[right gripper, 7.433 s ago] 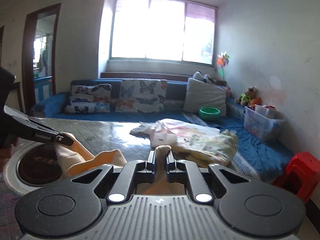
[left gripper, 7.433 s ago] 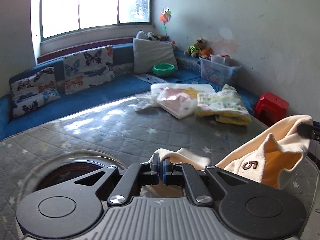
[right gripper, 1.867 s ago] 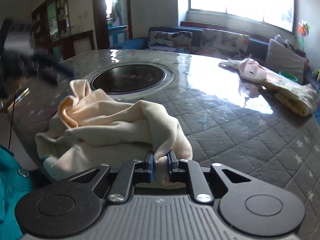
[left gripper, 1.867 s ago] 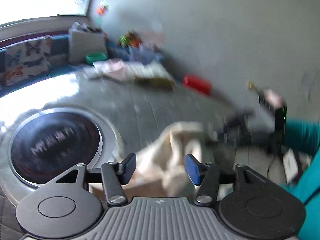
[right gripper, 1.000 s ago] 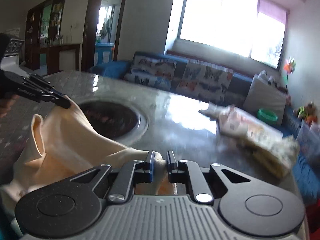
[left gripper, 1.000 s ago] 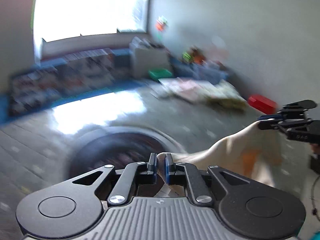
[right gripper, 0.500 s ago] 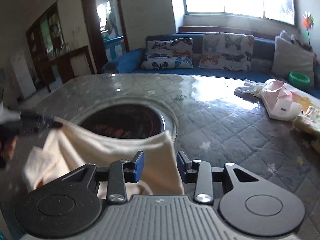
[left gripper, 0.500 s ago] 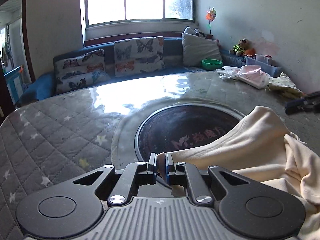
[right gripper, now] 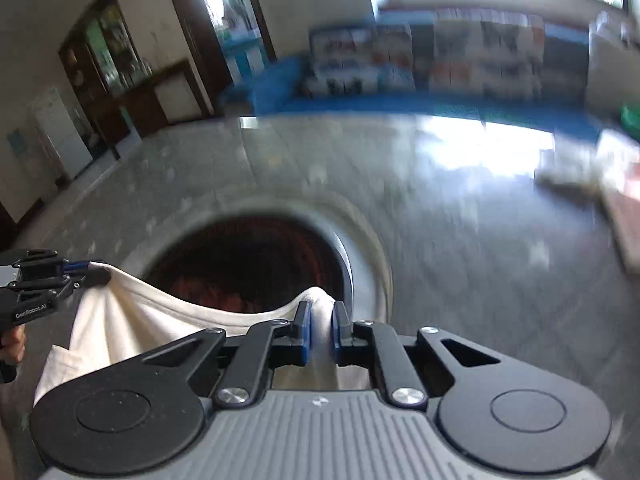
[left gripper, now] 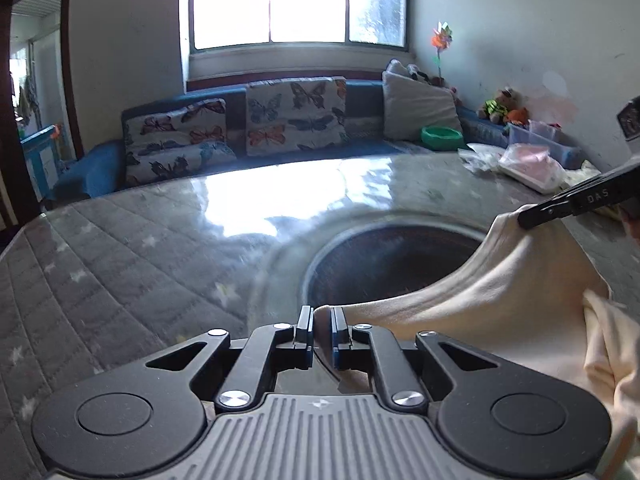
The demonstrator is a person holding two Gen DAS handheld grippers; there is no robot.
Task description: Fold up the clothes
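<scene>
**Asker:** While both tools grip cloth, what lies under them?

**Describer:** A large counter [left gripper: 120,264] covered in grey quilted padding printed with pale stars, under a glossy clear sheet that throws back window glare. Set into it is a round dark recess [left gripper: 384,264] with a pale ring around it; from the right wrist view its inside looks reddish-brown.

**Asker:** Where is the garment?

**Describer:** A cream garment [left gripper: 520,304] hangs stretched between the two tools over the near edge of that recess. The left gripper [left gripper: 322,326] has its jaws clenched on one corner of the fabric. The right gripper [right gripper: 320,326] has just closed its jaws, and a bunched fold of the same cloth is now pinched between them. In the left view the right tool's black finger shows at the far right, clamped on the cloth's upper edge.

**Asker:** And the room?

**Describer:** A bright three-pane window [left gripper: 298,2] sits in the back wall. Below it runs a blue sofa [left gripper: 96,168] with butterfly-print cushions [left gripper: 296,114] and a plain grey pillow. A green bowl [left gripper: 442,136] rests at the sofa's right end. Soft toys and a pinwheel stand in the right corner. On the counter's far right lie other folded clothes [left gripper: 532,166]. The right view, blurred, shows a dark doorway and a wooden cabinet [right gripper: 116,72] on the left.
</scene>
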